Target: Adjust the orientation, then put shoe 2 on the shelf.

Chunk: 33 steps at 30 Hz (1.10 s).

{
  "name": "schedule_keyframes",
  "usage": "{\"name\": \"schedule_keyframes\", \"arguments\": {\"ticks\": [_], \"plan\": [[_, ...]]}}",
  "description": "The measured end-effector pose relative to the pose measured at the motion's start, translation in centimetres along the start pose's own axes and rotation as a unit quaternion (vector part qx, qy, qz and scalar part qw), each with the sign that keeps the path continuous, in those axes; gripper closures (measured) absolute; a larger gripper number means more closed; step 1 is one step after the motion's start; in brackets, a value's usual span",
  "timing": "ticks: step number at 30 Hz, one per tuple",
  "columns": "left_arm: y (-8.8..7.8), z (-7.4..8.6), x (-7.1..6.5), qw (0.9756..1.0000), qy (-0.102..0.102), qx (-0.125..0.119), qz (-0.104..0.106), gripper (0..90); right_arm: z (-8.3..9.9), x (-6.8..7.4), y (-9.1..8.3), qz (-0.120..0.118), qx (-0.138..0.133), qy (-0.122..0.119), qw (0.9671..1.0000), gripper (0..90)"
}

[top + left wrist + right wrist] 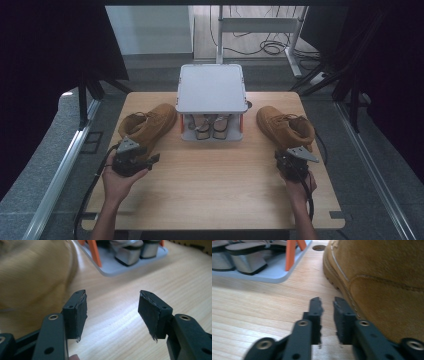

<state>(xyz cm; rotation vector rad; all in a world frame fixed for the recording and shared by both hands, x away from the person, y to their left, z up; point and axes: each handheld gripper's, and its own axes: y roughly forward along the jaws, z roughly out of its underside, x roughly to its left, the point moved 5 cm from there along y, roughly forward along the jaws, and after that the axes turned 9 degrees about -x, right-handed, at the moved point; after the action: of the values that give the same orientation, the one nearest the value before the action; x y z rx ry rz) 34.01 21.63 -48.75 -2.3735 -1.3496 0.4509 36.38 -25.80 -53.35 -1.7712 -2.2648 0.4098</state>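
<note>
boots flank the shoe rack (211, 95): the left boot (148, 125) lies just beside the left gripper (134, 159), whose jaws gape wide and empty, so centre them over its collar, while the right gripper (295, 161), jaws narrowly parted and empty, waits beside the right boot (285, 127).

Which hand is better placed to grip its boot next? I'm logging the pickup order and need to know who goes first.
Probably the left. The left tongs stand wide open, beside the left boot. The right tongs lie just as close to the right boot, but their gap is narrow, so they must open further first.
</note>
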Motion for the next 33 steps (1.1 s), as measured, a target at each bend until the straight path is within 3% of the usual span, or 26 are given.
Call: {"name": "schedule_keyframes", "arguments": {"ticks": [7,15,21,27,33], "plan": [[-1.3,-1.9,1.2,0.9997,-0.002,-0.016,-0.021,40.3,-0.4,0.4,-0.2,-0.024,-0.006,-0.003,0.9997,56.5],[-2.7,-4.7,2.9,0.9988,0.000,-0.023,-0.044,40.3,-0.3,0.8,-0.2,-0.044,0.001,-0.008,0.9990,53.1],[-3.6,-6.0,5.4,0.9971,-0.009,-0.021,-0.073,40.5,0.0,0.9,-0.1,-0.045,0.009,-0.009,0.9989,52.2],[-3.4,-7.0,7.4,0.9952,-0.013,-0.008,-0.096,40.4,0.4,0.9,0.2,-0.044,0.018,-0.008,0.9988,51.6],[-1.7,-7.3,9.3,0.9935,-0.020,0.021,-0.110,40.4,0.6,0.9,0.3,-0.043,0.025,-0.013,0.9987,50.8]]}}
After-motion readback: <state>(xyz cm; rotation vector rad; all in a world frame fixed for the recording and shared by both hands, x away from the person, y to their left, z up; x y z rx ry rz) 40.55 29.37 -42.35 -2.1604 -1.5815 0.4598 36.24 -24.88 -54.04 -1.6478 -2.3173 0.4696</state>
